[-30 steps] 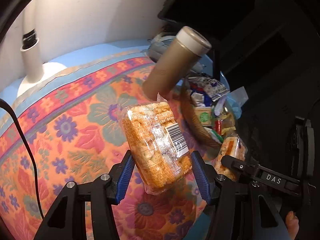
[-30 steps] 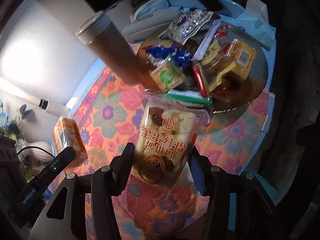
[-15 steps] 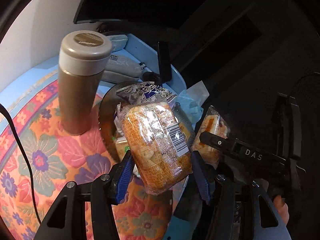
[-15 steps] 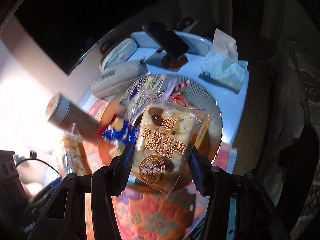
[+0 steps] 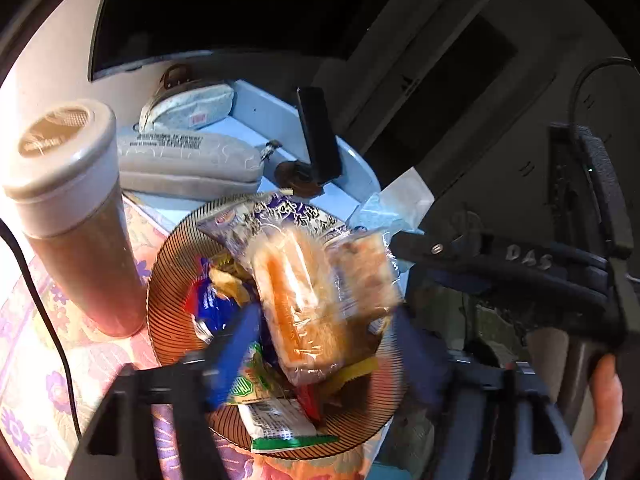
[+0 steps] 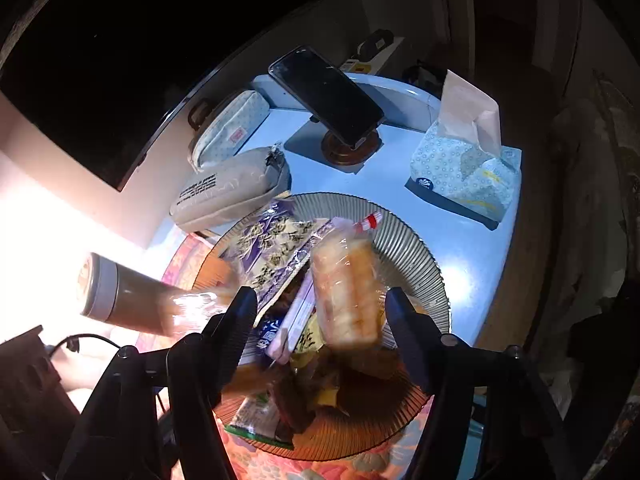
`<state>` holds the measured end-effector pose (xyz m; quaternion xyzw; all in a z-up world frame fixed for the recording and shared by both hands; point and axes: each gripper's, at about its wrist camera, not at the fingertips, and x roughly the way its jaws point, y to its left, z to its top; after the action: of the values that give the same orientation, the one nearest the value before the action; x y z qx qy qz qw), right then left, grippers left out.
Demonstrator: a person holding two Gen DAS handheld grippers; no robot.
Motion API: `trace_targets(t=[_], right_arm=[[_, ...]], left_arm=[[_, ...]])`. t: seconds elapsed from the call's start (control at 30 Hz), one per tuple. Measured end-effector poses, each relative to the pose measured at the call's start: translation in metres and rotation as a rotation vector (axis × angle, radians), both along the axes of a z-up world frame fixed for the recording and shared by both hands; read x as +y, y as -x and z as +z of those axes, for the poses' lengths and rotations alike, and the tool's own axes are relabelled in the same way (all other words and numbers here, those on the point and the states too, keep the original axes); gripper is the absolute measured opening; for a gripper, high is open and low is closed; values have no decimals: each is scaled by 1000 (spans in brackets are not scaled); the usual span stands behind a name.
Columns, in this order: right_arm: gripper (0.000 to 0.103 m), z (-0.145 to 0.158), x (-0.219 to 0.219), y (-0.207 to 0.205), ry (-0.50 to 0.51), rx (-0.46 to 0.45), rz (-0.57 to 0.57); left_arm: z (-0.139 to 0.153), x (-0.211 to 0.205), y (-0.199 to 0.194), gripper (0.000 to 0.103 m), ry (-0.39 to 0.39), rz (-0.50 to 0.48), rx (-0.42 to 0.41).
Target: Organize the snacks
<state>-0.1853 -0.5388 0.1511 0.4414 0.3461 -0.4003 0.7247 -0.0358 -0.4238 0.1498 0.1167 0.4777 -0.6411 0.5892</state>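
Left wrist view: the left hand-held gripper (image 5: 320,344) had just been opening, its blue pads standing clear of the orange snack packet (image 5: 298,304), which was blurred and tipping onto the heap in the ribbed plate (image 5: 168,276). The plate sat near the far right corner of the desk (image 5: 256,120), beside the tall flask (image 5: 74,216). A good release probably meant spreading fully before lifting away, so the wrapper would not snag on a pad.

Right wrist view: the right hand-held gripper (image 6: 320,316) had likewise just been opening, jaws apart, the cake packet (image 6: 346,290) loose between them over the plate (image 6: 404,240). It looked likely to land toward the plate's middle; withdrawing straight up, clear of the phone stand (image 6: 348,148) and tissue pack (image 6: 460,168), seemed safest.
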Motion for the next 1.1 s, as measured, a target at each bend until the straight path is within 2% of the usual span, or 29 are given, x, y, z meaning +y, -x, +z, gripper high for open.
trace_targets(t=[0.2,0.4,0.7,0.9,1.1], right_arm=[[66,-3,11,9,-8,-18,26],[66,-5,26,19,-16,-40,41],[66,2,46,31,-17,-70,53],[66,5,67,12,-27,-72,147],[66,10,104,-21,5,-35,280]], left_arm=[[-7,12,-4,77,-21,10,18],[0,31,-6,77,-20,17,-12],[11,61,-15,77,-24,60,-13],[17,86,-23,77,-37,99,-34],[25,130,-41,77,-52,201,-115]])
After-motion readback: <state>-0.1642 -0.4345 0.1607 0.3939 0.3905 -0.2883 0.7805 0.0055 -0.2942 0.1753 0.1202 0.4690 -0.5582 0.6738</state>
